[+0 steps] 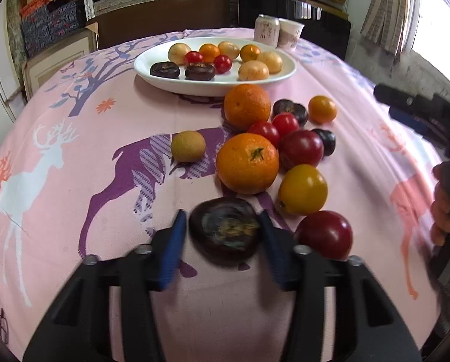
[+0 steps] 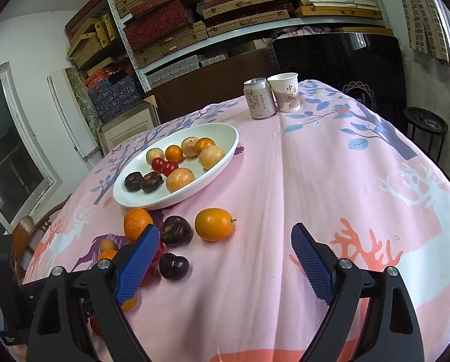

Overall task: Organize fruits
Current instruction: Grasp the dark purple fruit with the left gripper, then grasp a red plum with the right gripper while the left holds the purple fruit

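A white oval plate [image 1: 152,57] at the far middle of the table holds several fruits: pale round ones, small oranges, cherry tomatoes and two dark ones. It also shows in the right wrist view [image 2: 225,132]. Loose fruits lie in front of it: two oranges [image 1: 247,163], red and yellow tomatoes, dark fruits and a brown round fruit [image 1: 188,146]. My left gripper [image 1: 223,232] has its jaws around a dark purple fruit [image 1: 225,230], close to its sides. My right gripper [image 2: 225,259] is open and empty above the cloth, right of the loose fruits.
A drink can [image 2: 259,99] and a paper cup [image 2: 285,92] stand at the table's far edge. The table has a pink deer-print cloth [image 2: 315,181]. Shelves with boxes stand behind. A dark chair back rises beyond the table.
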Demonstrator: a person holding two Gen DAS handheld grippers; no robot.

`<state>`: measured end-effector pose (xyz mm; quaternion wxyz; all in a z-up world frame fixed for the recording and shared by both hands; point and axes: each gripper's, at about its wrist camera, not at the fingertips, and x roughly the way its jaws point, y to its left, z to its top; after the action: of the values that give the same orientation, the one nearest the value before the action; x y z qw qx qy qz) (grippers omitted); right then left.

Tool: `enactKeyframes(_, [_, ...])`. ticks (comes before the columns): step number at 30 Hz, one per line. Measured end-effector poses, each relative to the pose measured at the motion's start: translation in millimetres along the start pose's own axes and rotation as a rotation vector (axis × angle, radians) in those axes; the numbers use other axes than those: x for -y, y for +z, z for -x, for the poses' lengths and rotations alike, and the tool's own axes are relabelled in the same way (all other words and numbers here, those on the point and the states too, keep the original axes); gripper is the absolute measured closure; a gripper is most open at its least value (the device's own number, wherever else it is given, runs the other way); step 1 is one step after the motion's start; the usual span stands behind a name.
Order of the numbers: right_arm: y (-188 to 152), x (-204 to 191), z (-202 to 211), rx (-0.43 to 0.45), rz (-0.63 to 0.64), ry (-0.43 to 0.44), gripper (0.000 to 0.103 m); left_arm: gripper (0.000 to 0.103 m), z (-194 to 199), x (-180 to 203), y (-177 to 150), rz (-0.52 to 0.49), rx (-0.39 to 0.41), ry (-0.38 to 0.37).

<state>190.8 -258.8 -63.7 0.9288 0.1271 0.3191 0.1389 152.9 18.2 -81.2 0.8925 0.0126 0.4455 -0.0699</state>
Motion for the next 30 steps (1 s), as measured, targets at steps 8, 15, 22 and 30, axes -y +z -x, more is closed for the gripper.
enactKeyframes(8, [-3.6,-12.1,-2.5,-0.047,0.059,0.058,0.013,0.057,16.2,-43.8,1.6,0.138,0.086,0.146])
enactKeyframes(15, [-50.6,-70.6,20.3,-0.184,0.26,0.233,0.013,0.057,11.6,-42.2,4.2,0.127,0.07,0.119])
enactKeyframes(22, [-72.4,-108.4,8.1,-0.315,0.327,0.243,0.026,0.057,12.7,-41.3,1.9,0.131,0.076,0.11])
enactKeyframes(30, [-76.9,-126.7,-12.3,-0.386,0.34,0.187,0.062,0.057,13.2,-41.0,1.3,0.132,0.079,0.106])
